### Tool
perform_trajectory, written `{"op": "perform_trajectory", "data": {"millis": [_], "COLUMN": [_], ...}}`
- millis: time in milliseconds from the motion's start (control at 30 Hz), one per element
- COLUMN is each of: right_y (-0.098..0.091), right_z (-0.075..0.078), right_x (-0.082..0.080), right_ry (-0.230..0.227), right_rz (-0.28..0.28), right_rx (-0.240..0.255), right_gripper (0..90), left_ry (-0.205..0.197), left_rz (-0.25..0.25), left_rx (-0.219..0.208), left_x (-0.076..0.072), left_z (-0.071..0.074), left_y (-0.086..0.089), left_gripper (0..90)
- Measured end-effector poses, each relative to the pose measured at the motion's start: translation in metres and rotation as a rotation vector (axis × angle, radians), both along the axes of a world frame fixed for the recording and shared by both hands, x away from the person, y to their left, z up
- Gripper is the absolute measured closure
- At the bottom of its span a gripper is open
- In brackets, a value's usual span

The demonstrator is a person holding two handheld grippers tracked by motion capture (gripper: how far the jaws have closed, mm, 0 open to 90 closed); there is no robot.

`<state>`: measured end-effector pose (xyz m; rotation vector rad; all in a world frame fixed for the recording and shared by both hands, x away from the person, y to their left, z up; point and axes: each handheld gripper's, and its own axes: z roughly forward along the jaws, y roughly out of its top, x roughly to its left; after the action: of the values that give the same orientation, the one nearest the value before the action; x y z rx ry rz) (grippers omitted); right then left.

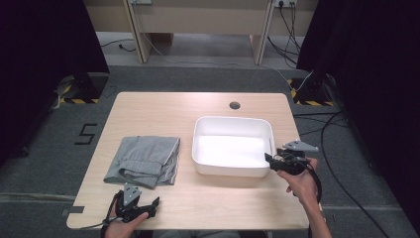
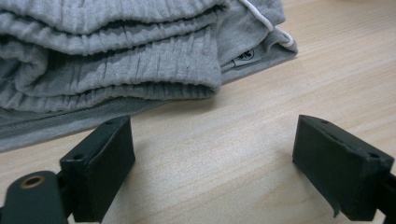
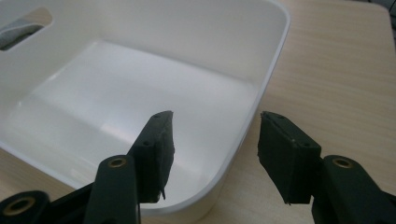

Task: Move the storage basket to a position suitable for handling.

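Landmark: white tub (image 1: 233, 146) on the wooden table (image 1: 163, 106), toward the table's right half, with nothing inside.
Right gripper (image 1: 268, 159): at the tub's near right corner, jaws parted and straddling the rim, one jaw inside the tub, the other outside over the table; pads not pressing the wall in the right gripper view (image 3: 212, 158), so released, gripping nothing.
Tub wall: handle slot (image 3: 23, 29) cut in the end far from the right gripper.
Folded grey garment (image 1: 143, 161): left of the tub, apart from it, lying flat on the table.
Left gripper (image 1: 157, 201): near table edge, left of the tub, just in front of the garment; jaws spread wide over bare wood (image 2: 212, 163), released, nothing between them.
Garment detail: ribbed folds, white cord (image 2: 266, 21) at the edge.
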<state>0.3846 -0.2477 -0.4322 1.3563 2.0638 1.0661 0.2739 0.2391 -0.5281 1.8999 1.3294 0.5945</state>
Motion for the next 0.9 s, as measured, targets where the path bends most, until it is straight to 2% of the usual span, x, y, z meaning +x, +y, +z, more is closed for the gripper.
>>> {"op": "perform_trajectory", "data": {"millis": [167, 500, 733, 900], "right_y": [0.010, 0.043, 0.067, 0.090], "right_z": [0.011, 0.017, 0.019, 0.015], "right_x": [-0.006, -0.015, -0.021, -0.024], "right_ry": [-0.040, -0.037, -0.047, -0.036], "right_rz": [0.031, 0.141, 0.213, 0.281], "right_rx": [0.017, 0.064, 0.070, 0.067], "right_gripper": [43.3, 41.2, 40.8, 40.5], "left_ry": [0.004, 0.024, 0.012, 0.000], "left_rz": [-0.009, -0.038, -0.024, -0.010], "left_rx": [-0.006, -0.023, -0.032, -0.032], "left_x": [0.001, 0.001, 0.001, 0.002], "left_z": [0.001, 0.005, 0.011, 0.016], "left_y": [0.003, 0.004, 0.009, 0.017], "left_gripper": [14.2, 18.2, 18.5, 18.6]}}
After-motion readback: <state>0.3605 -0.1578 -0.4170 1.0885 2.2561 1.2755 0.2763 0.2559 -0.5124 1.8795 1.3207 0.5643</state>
